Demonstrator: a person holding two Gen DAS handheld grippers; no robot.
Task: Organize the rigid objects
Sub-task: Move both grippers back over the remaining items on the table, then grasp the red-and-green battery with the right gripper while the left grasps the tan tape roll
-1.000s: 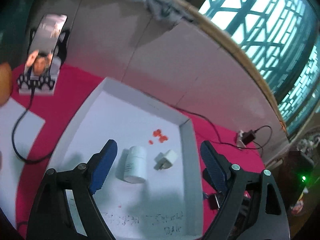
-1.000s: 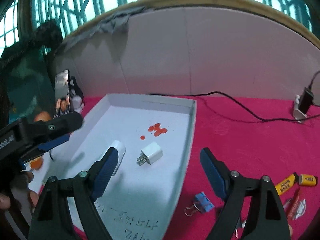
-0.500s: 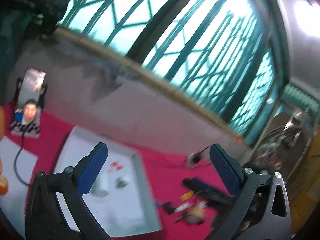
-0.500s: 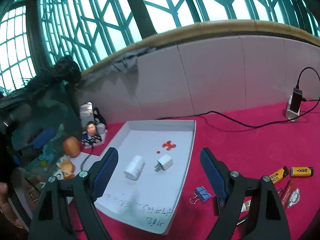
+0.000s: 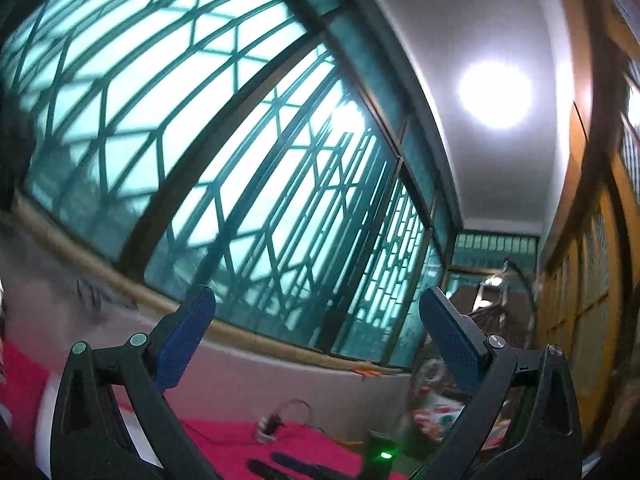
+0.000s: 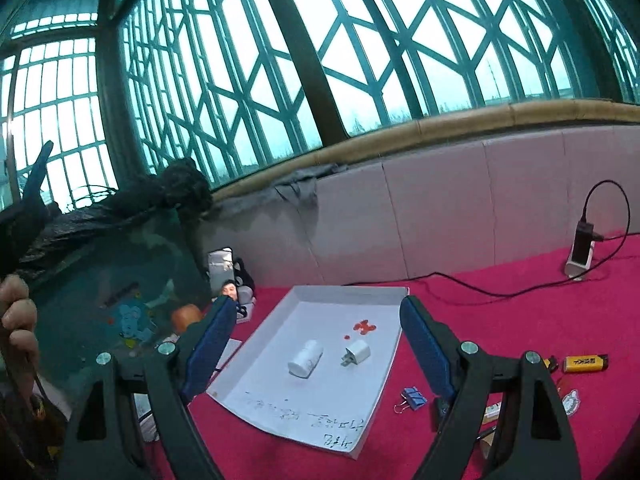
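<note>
In the right wrist view a white tray lies on the red cloth. In it lie a white bottle on its side and a white charger plug, with red marks behind them. My right gripper is open and empty, held high above and in front of the tray. My left gripper is open and empty, tilted up toward the window; the tray is out of its view.
Right of the tray on the cloth lie a blue binder clip, a yellow lighter and small items. A charging block with cable stands at the far right. A phone on a stand stands left of the tray.
Both grippers have risen and pulled back from the tray. The left one has swung up and right, so its view has left the tray for the window and ceiling.
</note>
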